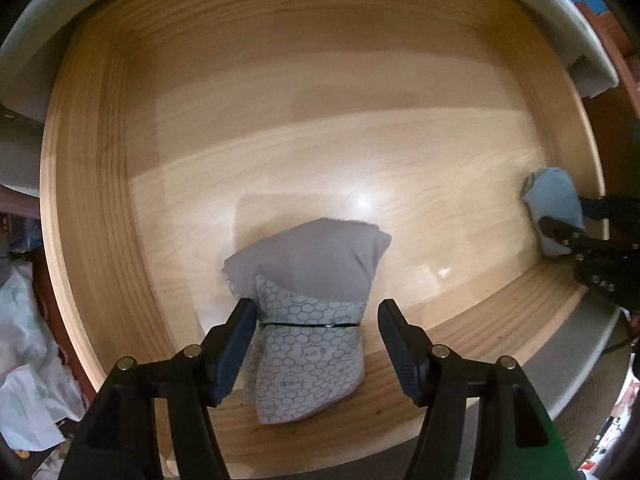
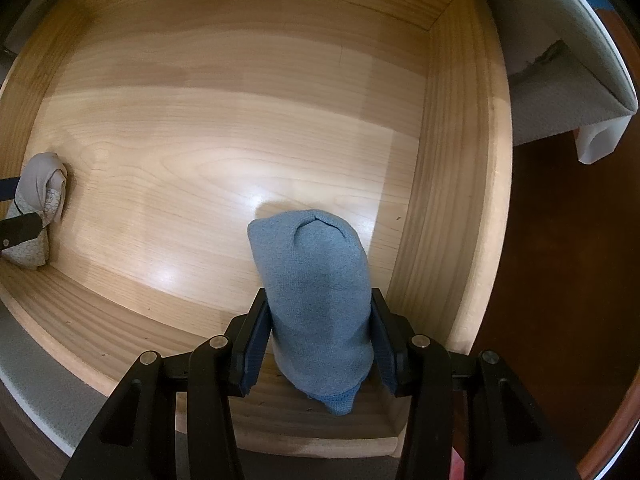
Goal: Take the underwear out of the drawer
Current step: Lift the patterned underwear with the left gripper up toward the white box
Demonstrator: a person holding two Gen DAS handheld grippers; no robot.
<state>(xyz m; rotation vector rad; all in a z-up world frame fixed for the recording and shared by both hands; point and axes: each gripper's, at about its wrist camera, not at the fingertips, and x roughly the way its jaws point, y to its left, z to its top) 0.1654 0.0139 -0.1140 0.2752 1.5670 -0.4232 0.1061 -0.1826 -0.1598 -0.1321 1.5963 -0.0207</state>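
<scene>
Reaching into the drawer (image 1: 120, 184) with both grippers pointing down; the step in hand looks like the grasp, before any lift-out.

Left gripper (image 1: 318, 344): jaws stand apart, straddling the grey roll (image 1: 308, 304), a rolled underwear with a hexagon-print lower part. A clear gap shows on the right side; the left pad sits at the cloth's edge, contact uncertain. Not gripped, as I read it. The roll rests against the near wall of the drawer.

Right gripper (image 2: 318, 340): jaws narrow, pads pressed on both flanks of the blue roll (image 2: 316, 304). This roll sits near the right front corner, well apart from the grey one. Whether its bottom end is off the drawer floor I cannot tell.

Next move, judged: left jaws need to close squarely on the grey roll at mid-height, then both rolls go straight up, clearing the near wall. Soft cloth; a shallow pinch may let the roll unwind or slip.

Hard to make out:
- a thin dark line crosses the grey roll between the left pads; a band or an artefact, unclear.
- undersides of both rolls hidden by the fingers.
- clutter outside the drawer at the left-view edge is blurred; unidentifiable.
- the person's hands are out of view.
</scene>
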